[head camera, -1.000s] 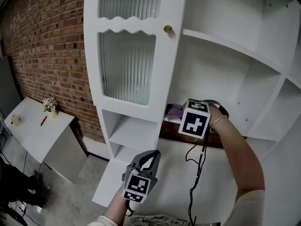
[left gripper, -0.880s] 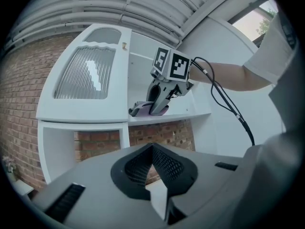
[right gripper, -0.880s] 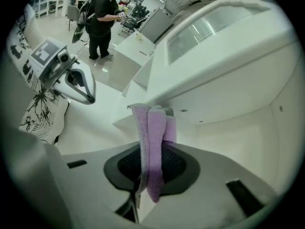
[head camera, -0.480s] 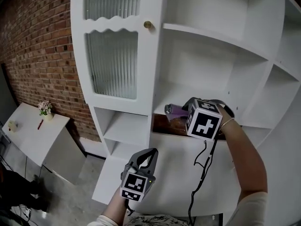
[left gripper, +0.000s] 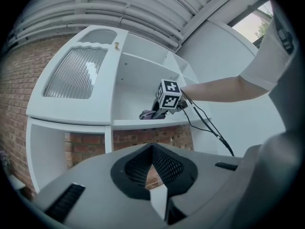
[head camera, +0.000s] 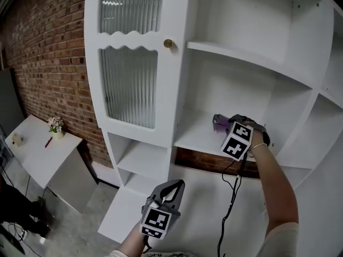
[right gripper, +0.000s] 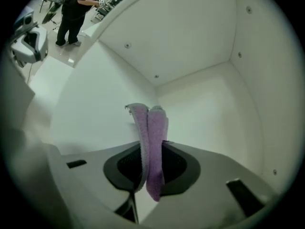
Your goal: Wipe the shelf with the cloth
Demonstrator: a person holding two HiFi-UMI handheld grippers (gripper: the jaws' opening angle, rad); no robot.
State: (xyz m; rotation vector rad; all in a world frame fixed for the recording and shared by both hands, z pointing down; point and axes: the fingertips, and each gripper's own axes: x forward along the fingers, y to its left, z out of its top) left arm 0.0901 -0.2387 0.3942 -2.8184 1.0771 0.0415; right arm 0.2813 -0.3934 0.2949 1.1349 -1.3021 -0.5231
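Note:
The purple cloth [head camera: 220, 123] rests on the white shelf board [head camera: 195, 135] of the open middle compartment. My right gripper [head camera: 229, 127] is shut on it, with its marker cube just behind. In the right gripper view the cloth [right gripper: 150, 137] stands folded between the jaws, over the shelf floor [right gripper: 95, 113] near the back corner. My left gripper [head camera: 172, 187] hangs low in front of the unit, shut and holding nothing. In the left gripper view, the cloth [left gripper: 149, 114] and the right gripper's cube [left gripper: 169, 94] show on the shelf above the left gripper [left gripper: 153, 149].
A ribbed-glass cabinet door [head camera: 128, 84] with a brass knob [head camera: 168, 43] stands left of the compartment. A black cable [head camera: 236, 197] hangs from the right gripper. A brick wall [head camera: 48, 63] and a small white table [head camera: 37, 149] are at the left.
My right gripper has carried the cloth to the right and further in over the shelf board. The left gripper has stayed low and shut.

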